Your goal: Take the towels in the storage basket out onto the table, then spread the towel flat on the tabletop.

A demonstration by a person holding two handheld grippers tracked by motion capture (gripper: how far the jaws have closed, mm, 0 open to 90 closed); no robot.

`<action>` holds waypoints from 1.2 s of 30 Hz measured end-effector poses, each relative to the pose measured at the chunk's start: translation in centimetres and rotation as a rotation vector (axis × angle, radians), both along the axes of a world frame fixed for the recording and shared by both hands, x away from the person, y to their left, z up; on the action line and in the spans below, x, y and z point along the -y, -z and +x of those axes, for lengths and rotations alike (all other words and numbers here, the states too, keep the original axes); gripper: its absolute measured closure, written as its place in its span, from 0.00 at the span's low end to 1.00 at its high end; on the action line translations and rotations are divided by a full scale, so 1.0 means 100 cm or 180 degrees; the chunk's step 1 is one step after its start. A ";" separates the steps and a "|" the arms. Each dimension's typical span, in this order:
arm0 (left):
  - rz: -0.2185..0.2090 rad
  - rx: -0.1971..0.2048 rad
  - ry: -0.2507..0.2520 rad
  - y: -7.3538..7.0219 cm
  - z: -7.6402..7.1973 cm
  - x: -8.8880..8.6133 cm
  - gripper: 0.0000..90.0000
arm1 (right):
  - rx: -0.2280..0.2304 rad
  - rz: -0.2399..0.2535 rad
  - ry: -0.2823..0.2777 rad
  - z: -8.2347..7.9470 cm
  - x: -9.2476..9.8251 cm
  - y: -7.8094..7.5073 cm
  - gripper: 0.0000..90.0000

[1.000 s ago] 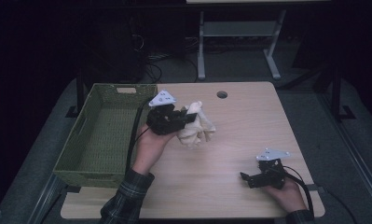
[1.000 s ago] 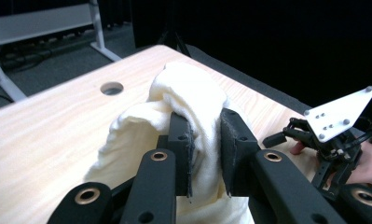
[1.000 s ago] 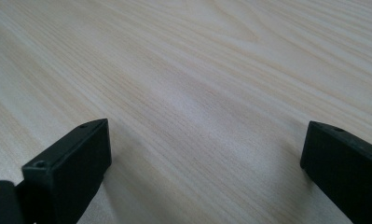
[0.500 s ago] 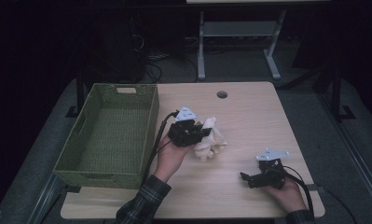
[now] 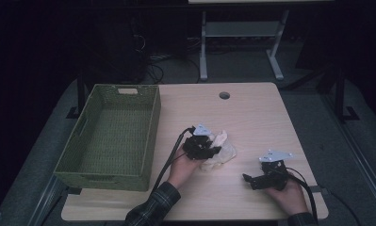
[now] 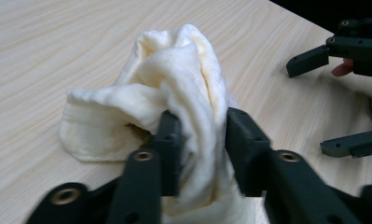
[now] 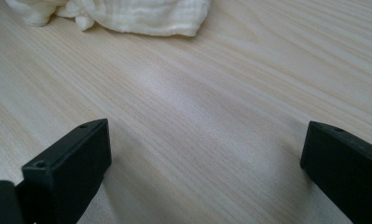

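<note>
A crumpled cream cloth point(image 5: 219, 149) point(image 6: 174, 84) lies on the light wood table point(image 5: 251, 117), just right of its middle. My left gripper point(image 5: 212, 150) point(image 6: 200, 126) is down at the cloth with a fold of it between its jaws. The jaws have just been opening, and the fold sits loosely between them while the cloth rests on the table. My right gripper point(image 5: 251, 175) point(image 7: 204, 154) stands open near the front right of the table, low over bare wood, with nothing between its fingers. The cloth's edge point(image 7: 127, 14) lies ahead of it. The right gripper point(image 6: 314, 102) is also seen beyond the cloth.
A green woven basket point(image 5: 150, 127) takes up the left side of the table, with nothing visible inside. A round cable hole point(image 5: 224, 95) sits near the far edge. A metal stand point(image 5: 237, 33) and dark floor lie beyond the table.
My left hand has carried the cloth down and toward the front right, from beside the basket onto the table. Its jaws now stand wider around the cloth. The right gripper has stayed still.
</note>
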State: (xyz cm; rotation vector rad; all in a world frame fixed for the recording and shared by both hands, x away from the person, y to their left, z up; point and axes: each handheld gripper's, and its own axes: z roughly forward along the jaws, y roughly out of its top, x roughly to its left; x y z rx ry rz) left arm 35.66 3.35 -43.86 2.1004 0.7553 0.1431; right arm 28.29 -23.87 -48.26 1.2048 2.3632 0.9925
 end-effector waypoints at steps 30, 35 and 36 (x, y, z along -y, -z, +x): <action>0.0120 0.0175 0.0051 -0.003 -0.060 -0.058 0.27 | 0.0123 0.0390 -0.0517 0.011 -0.031 -0.042 0.50; 0.0127 0.0162 0.0029 0.000 -0.066 -0.061 0.26 | 0.0177 0.0452 -0.0689 0.022 -0.049 -0.052 0.62; 0.0130 0.0171 0.0020 0.001 -0.066 -0.062 0.26 | 0.0172 0.0456 -0.0718 0.023 -0.052 -0.054 0.63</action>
